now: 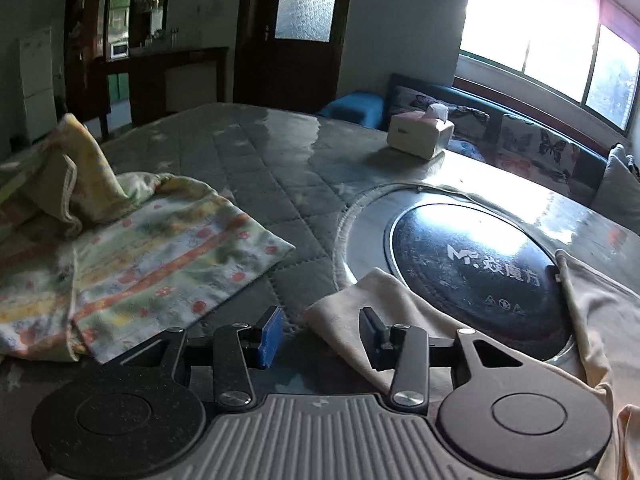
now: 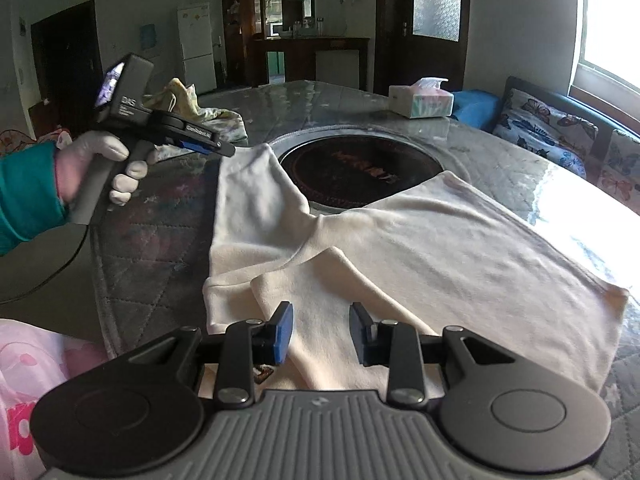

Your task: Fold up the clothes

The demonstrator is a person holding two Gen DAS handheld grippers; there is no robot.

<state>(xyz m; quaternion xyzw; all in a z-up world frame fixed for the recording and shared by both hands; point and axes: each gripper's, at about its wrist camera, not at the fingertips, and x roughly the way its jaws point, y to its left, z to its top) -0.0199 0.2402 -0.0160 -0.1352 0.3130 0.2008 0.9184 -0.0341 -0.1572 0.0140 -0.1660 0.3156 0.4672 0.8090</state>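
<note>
Cream shirt [image 2: 420, 240] partly covers hob [image 2: 360, 172]; hem cut off.

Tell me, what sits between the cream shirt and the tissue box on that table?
In the right wrist view, a round black cooktop set into the table lies between the cream shirt and the tissue box, the shirt overlapping its near edge.

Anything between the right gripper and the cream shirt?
Nothing visible. The right gripper is open with the cream shirt directly under and ahead of its fingers. The left gripper sits at the far sleeve end, off to the side. The tissue box is well beyond the shirt.
</note>
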